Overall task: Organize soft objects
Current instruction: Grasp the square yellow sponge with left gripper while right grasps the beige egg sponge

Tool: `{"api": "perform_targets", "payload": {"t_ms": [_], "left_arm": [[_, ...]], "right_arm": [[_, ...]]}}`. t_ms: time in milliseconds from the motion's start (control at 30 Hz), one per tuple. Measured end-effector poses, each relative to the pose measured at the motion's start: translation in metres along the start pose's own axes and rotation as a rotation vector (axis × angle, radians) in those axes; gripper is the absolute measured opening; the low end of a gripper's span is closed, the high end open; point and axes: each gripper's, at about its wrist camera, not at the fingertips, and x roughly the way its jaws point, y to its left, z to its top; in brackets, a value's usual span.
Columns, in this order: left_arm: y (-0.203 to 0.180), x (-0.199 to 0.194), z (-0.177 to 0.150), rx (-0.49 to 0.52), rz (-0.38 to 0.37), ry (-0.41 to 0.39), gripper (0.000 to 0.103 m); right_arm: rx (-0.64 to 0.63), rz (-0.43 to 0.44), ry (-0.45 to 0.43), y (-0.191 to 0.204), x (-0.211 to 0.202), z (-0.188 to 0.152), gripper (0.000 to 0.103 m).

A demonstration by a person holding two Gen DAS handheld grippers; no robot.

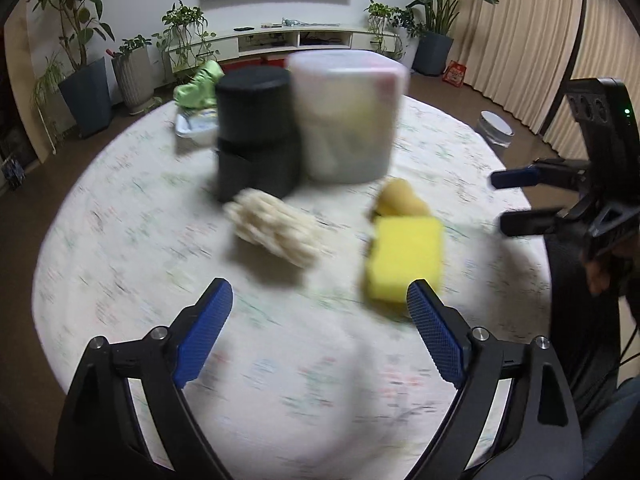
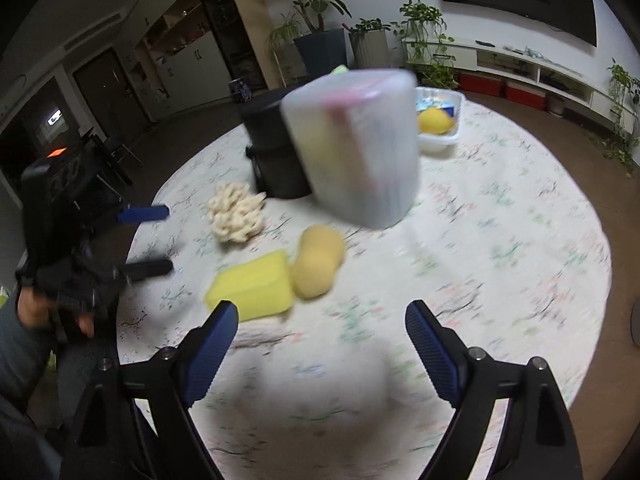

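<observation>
Yellow sponge (image 1: 404, 256) lies on the round worktop (image 1: 120, 240), touching the tan rounded sponge (image 1: 400, 200) behind it; cream knobbly sponge (image 1: 272, 228) sits apart, near the black container (image 1: 256, 132) and the frosted translucent bin (image 1: 348, 120). Left tool (image 1: 320, 332) and right tool (image 2: 320, 344) hover over the worktop, jaws wide apart, nothing between. Frames blurred.

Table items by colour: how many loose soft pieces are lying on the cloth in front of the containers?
Bright yellow: 1, block sponge
Tan yellow: 1, rounded sponge
Cream: 1, noodly mop-like piece
Total: 3
</observation>
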Motion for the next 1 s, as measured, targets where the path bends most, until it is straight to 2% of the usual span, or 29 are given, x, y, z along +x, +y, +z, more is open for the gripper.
{"api": "perform_targets", "payload": {"t_ms": [100, 300, 400, 600, 767, 833, 1000], "left_arm": [[-0.018, 0.005, -0.004, 0.002, -0.003, -0.009, 0.089], [-0.039, 0.025, 0.008, 0.026, -0.032, -0.012, 0.090], [-0.037, 0.041, 0.012, 0.011, -0.030, 0.016, 0.090], [-0.033, 0.052, 0.012, -0.003, -0.019, 0.008, 0.089], [-0.031, 0.052, 0.014, -0.014, -0.031, -0.007, 0.088], [-0.032, 0.056, 0.014, -0.014, -0.049, 0.002, 0.087], [-0.033, 0.066, 0.015, -0.020, -0.097, 0.024, 0.073]], "right_arm": [[0.044, 0.012, 0.009, 0.008, 0.009, -0.012, 0.088], [0.127, -0.043, 0.009, -0.004, 0.015, -0.019, 0.088], [0.134, -0.074, -0.011, -0.009, 0.013, -0.018, 0.088], [0.167, -0.092, -0.032, -0.018, 0.021, -0.004, 0.088], [0.161, -0.076, -0.024, -0.010, 0.040, 0.014, 0.080], [0.159, -0.076, -0.011, -0.007, 0.046, 0.018, 0.073], [0.183, -0.055, 0.057, -0.007, 0.068, 0.025, 0.071]]}}
